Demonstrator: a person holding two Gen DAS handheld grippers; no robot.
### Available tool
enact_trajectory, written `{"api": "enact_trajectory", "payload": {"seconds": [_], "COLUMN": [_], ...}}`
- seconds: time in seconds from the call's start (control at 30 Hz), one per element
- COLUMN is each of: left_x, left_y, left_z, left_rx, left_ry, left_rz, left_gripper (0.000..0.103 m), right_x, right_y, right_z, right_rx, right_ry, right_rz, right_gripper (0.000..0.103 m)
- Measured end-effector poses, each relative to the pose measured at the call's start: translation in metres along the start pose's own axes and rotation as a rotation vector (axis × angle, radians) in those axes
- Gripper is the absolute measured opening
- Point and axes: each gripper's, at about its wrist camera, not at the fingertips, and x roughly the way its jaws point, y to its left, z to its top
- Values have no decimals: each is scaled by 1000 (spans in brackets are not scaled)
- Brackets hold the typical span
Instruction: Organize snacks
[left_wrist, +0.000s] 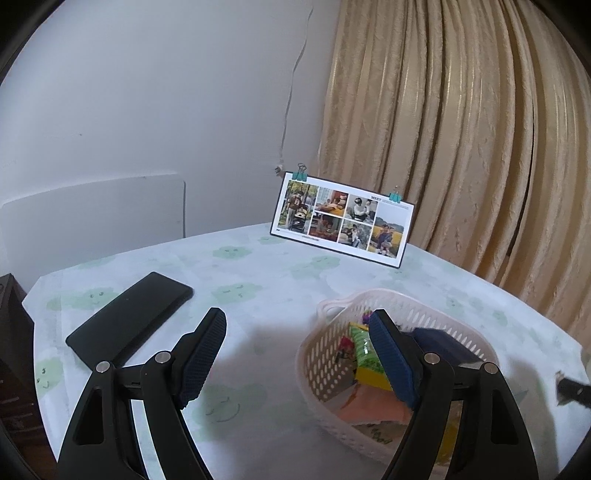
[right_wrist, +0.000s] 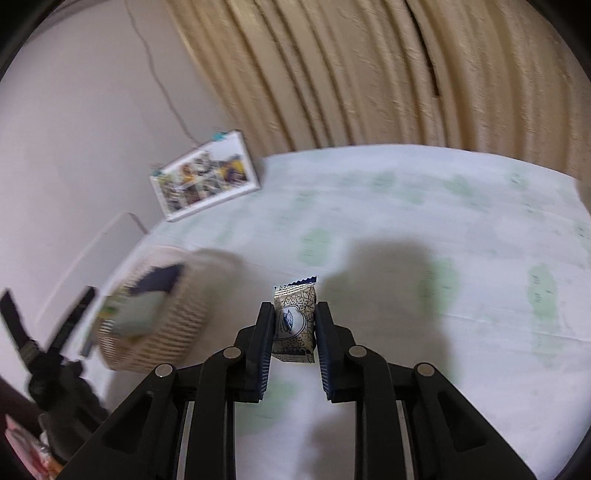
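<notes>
A white slotted basket (left_wrist: 436, 314) stands on the table at the right of the left wrist view, holding several snack packs, among them a green one (left_wrist: 364, 349), an orange one (left_wrist: 373, 408) and a dark blue box (left_wrist: 439, 341). My left gripper (left_wrist: 297, 328) hangs open just left of the basket, its right finger over the rim. In the right wrist view my right gripper (right_wrist: 294, 314) is shut on a small gold-patterned snack packet (right_wrist: 295, 321) above the tablecloth. The basket (right_wrist: 173, 325) shows blurred to the left there, with the left gripper (right_wrist: 48, 332) beside it.
A black flat case (left_wrist: 129, 317) lies on the table's left. A photo calendar (left_wrist: 341, 218) with clips stands at the back by the wall. Beige curtains (left_wrist: 461, 129) hang behind. The tablecloth (right_wrist: 424, 229) with green prints spreads out to the right.
</notes>
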Motion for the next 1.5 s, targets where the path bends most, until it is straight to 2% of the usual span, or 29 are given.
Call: {"api": "enact_trajectory", "payload": {"seconds": [0.3, 0.63, 0.83, 0.97, 1.07, 1.17, 1.27, 1.37, 1.43, 1.5], "left_x": [0, -1, 0, 0, 0, 0, -1, -2, -3, -5], "left_y": [9, 7, 11, 12, 12, 13, 13, 13, 13, 14], "left_z": [-2, -4, -4, -4, -4, -4, -4, -4, -4, -3], "left_rx": [-25, -23, -42, -47, -44, -42, -41, -35, -27, -17], "left_ry": [2, -4, -1, -5, -6, -11, -16, -20, -24, -28], "left_rz": [-1, 9, 16, 23, 24, 28, 32, 39, 47, 56], "left_gripper": [80, 80, 81, 83, 83, 85, 87, 88, 89, 93], "right_x": [10, 39, 52, 51, 47, 43, 36, 31, 30, 29], "right_y": [69, 131, 147, 149, 150, 149, 153, 157, 159, 160], "right_z": [5, -1, -9, -11, -15, -17, -21, -25, -27, -29], "right_rx": [-35, -112, -148, -173, -195, -213, -264, -307, -321, -335], "right_ry": [7, 68, 86, 56, 35, 9, -18, -30, -29, -24], "right_rz": [190, 274, 260, 228, 204, 167, 106, 54, 45, 28], "right_gripper": [20, 22, 25, 38, 41, 58, 66, 81, 87, 98]}}
